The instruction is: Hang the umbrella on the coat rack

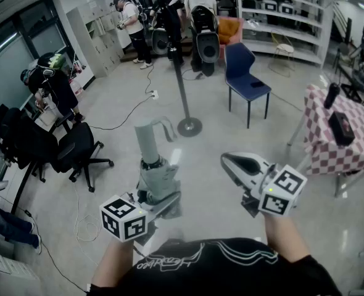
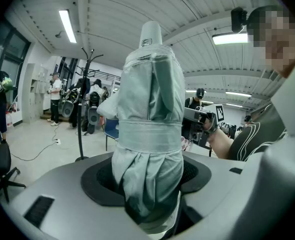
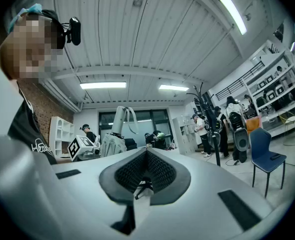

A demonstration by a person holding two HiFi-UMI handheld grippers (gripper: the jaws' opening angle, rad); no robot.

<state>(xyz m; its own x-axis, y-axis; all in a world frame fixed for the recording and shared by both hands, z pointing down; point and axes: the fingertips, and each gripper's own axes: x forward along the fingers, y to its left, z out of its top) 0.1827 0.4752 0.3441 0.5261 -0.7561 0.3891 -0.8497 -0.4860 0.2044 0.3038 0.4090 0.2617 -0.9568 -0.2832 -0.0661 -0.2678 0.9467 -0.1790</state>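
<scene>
Left gripper (image 1: 159,197), near six o'clock in the head view, grips the lower part of a folded grey umbrella (image 1: 150,142). The umbrella stands upright with its handle and strap uppermost. A coat rack (image 1: 182,85) rises at twelve o'clock, well apart from the umbrella. A blue chair (image 1: 244,73) stands at one o'clock and a checked table (image 1: 330,156) at three. The right gripper (image 1: 226,160), at five o'clock, has its jaws together and holds nothing.

In the left gripper view, the left gripper (image 2: 148,196) has wide-set jaws pressing on the umbrella's (image 2: 150,109) bundled cloth. The coat rack (image 2: 80,104) stands at nine o'clock.

In the right gripper view, the right gripper (image 3: 145,170) has its pads meeting, with nothing between them. The umbrella (image 3: 118,126) shows at ten o'clock and the coat rack (image 3: 212,134) at two.
</scene>
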